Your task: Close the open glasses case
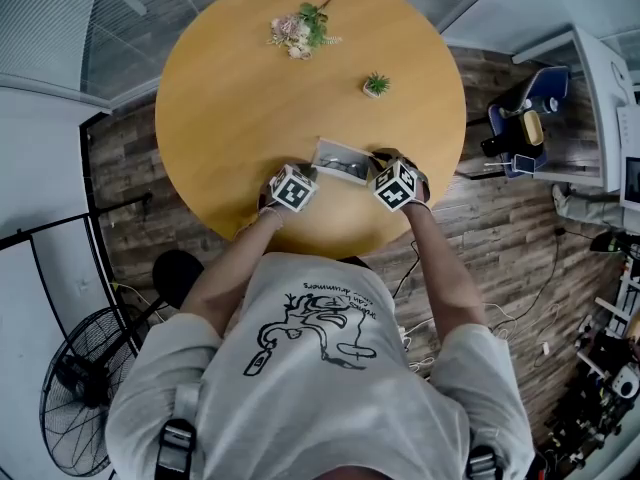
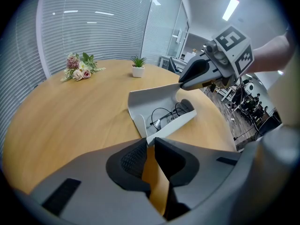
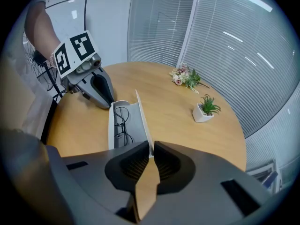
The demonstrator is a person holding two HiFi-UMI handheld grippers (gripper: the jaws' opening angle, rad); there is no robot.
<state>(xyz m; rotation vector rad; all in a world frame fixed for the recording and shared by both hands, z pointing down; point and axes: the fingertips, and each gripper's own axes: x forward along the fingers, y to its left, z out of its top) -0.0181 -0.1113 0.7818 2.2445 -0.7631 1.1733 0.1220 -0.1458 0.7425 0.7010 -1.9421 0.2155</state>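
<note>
Grey case [image 1: 340, 161] — between left tool [image 2: 150, 146], right tool [image 3: 151, 146]

At the round table's [image 1: 240, 118] near edge, an open glasses case [image 1: 340, 160] is flanked by the left gripper [image 1: 308, 174] and right gripper [image 1: 378, 164]. A flower bouquet [image 1: 300, 32] is laid near the far edge, a potted plant [image 1: 376, 85] nearer the right.

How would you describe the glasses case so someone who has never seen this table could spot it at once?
Start at the round wooden table and go to its near edge. There, held between the left gripper and the right gripper, lies the glasses case. It is a pale grey open box with thin dark glasses inside, unlike the potted plant and the flower sprig farther back.
</note>
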